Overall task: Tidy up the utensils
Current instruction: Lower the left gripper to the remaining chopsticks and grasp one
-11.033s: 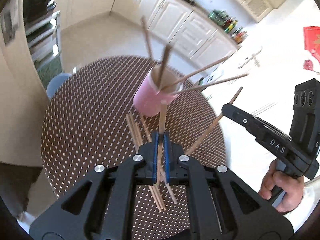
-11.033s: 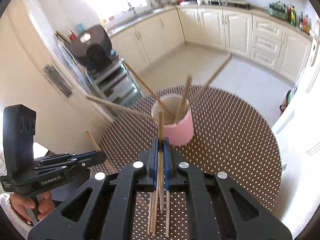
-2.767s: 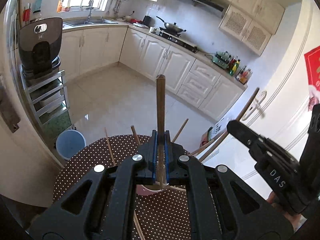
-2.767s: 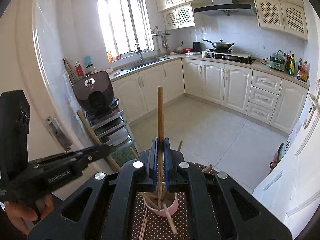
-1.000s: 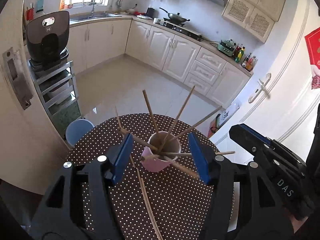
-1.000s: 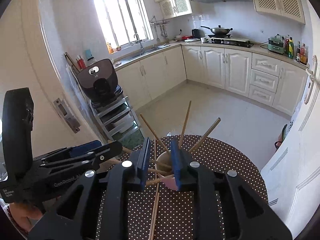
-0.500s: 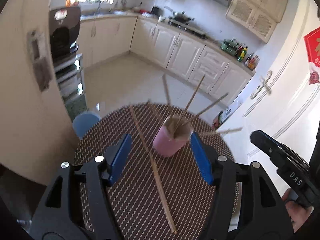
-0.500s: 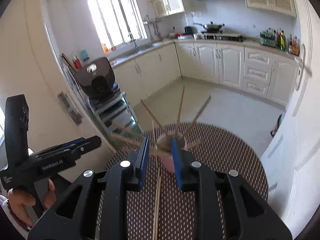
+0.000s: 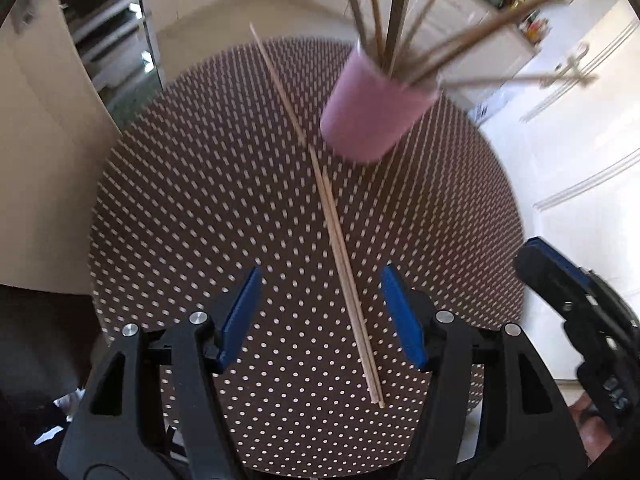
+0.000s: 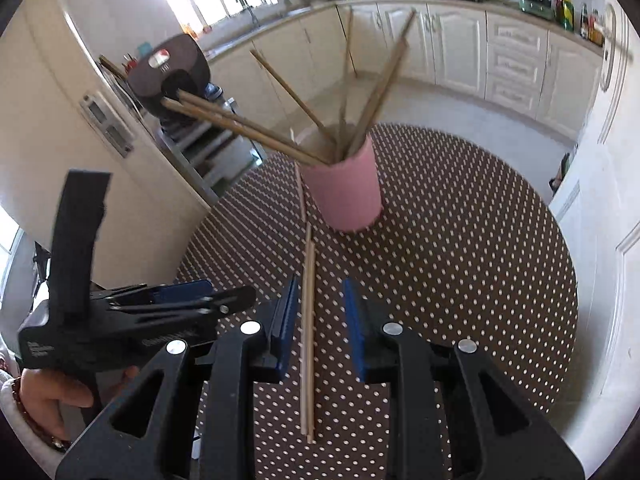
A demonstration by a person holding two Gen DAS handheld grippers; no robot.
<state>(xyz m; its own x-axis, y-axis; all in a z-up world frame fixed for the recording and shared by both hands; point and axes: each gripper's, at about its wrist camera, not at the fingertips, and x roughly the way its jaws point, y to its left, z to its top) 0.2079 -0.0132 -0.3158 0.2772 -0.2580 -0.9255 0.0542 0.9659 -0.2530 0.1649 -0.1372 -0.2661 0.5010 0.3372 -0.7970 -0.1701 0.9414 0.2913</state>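
A pink cup (image 9: 374, 114) (image 10: 344, 194) stands on a round brown polka-dot table (image 9: 200, 200) (image 10: 460, 260) and holds several wooden chopsticks (image 9: 394, 12) (image 10: 248, 124) that fan out. A few loose chopsticks (image 9: 344, 256) (image 10: 307, 320) lie flat on the table in front of the cup. My left gripper (image 9: 320, 312) is open and empty above them; it also shows in the right wrist view (image 10: 224, 300). My right gripper (image 10: 320, 320) is open and empty, with the loose chopsticks between its jaws. It shows at the right edge of the left wrist view (image 9: 560, 280).
A tiled kitchen floor (image 10: 460, 112) lies beyond the table. White cabinets (image 10: 512, 52) line the far wall. A metal rack with a black appliance (image 10: 172, 68) stands at the left. A white door (image 9: 580, 128) is to the right.
Both grippers released their chopsticks into the cup and opened. Both have since dropped low over the table, toward the loose chopsticks, with the view tilted downward.
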